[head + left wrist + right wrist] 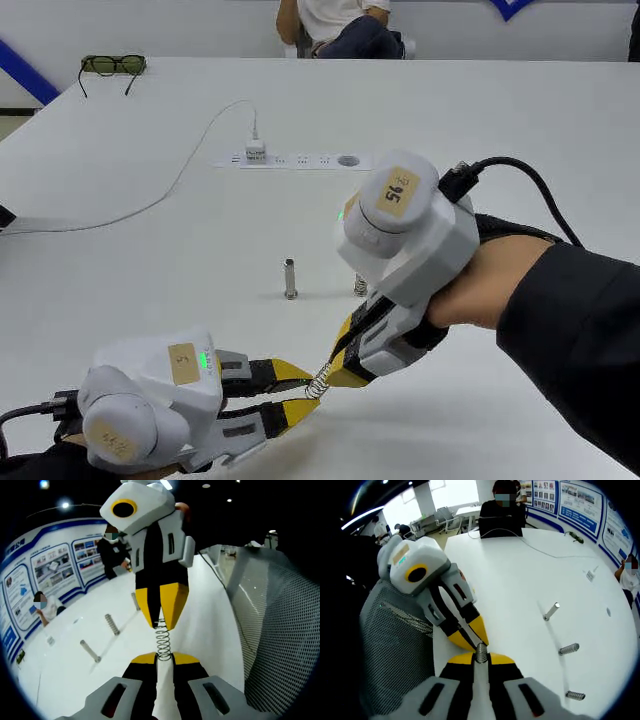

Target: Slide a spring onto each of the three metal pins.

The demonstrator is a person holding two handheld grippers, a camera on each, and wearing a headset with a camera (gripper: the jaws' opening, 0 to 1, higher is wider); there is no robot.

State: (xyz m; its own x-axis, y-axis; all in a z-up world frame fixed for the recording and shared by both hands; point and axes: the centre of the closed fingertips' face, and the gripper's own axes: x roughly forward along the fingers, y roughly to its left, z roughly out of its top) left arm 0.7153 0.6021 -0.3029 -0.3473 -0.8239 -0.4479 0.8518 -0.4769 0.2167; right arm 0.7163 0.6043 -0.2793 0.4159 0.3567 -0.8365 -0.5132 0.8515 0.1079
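Big white table (120,300) in an office-type room with poster boards on the walls, and the loose spring (318,381) is up in the air over the near edge, strung between the two grippers. The left gripper (312,388) has its jaws clenched on one end and the right gripper (330,375) is pinched onto the other end, so to me it reads like a handover or a re-grip to get the coil lined up straight before it goes on a pin. Out toward the middle of the table is the bare pin (290,279), standing upright with nothing on it, so that's got to be the target. Just beside it is a sprung pin (361,286), half tucked behind the right gripper from the head view, and the right gripper view shows a second sprung pin (575,695) in the same row, so two look done. Nothing sits between the spring and the bare pin. Further back there's a power strip (295,160) with a cable (180,185) trailing off to the left edge, glasses (112,65) at the far left corner, and a person (340,30) sitting at the far edge, all well apart from the work
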